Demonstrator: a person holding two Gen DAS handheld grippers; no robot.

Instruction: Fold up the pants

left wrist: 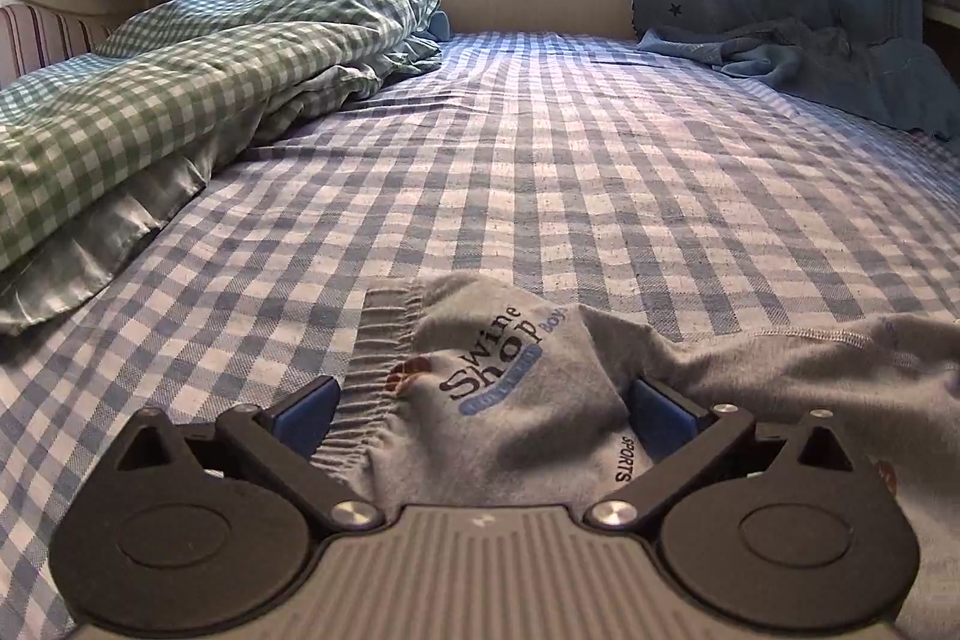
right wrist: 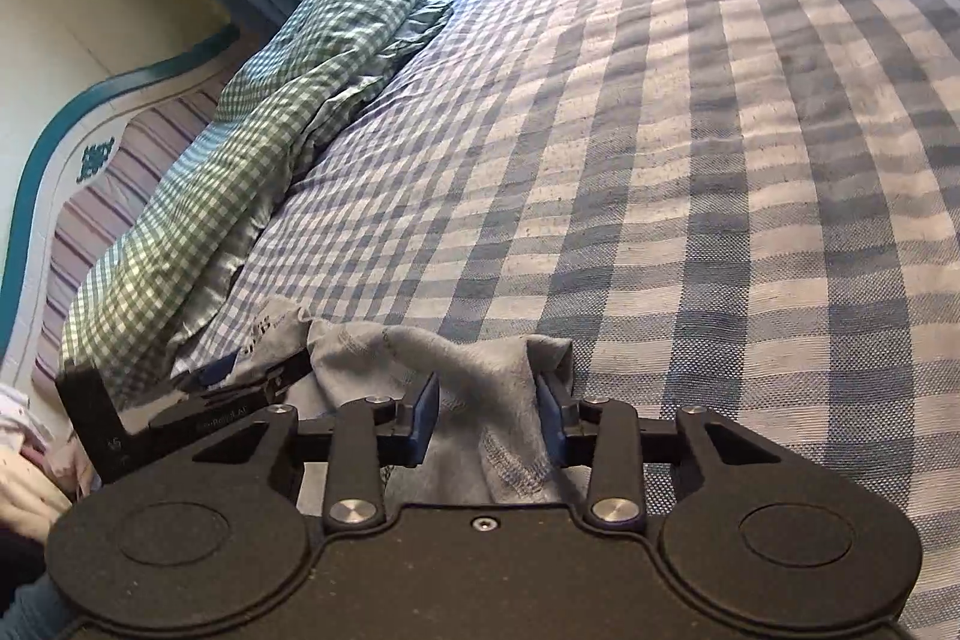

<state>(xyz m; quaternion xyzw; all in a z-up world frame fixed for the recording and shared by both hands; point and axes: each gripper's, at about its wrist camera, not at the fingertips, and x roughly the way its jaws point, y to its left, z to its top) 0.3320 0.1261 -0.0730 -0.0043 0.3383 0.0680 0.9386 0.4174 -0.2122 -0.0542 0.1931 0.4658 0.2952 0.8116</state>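
Observation:
Grey sweatpants (left wrist: 516,388) with a "Swine Shop" print and a ribbed waistband lie crumpled at the near edge of the bed. My left gripper (left wrist: 483,400) is open wide, its blue pads either side of the printed waistband part, with cloth between them. My right gripper (right wrist: 487,415) stands partly open around a bunched fold of the grey pants (right wrist: 474,370), the pads beside the cloth with small gaps. The left gripper (right wrist: 240,376) shows in the right wrist view at the left, on the same garment.
The bed has a blue checked sheet (left wrist: 600,172). A green checked duvet (left wrist: 180,88) is heaped along the left side. Blue cloth (left wrist: 810,64) lies at the far right under a curtain. A headboard (right wrist: 54,148) stands at the left. A window is beyond.

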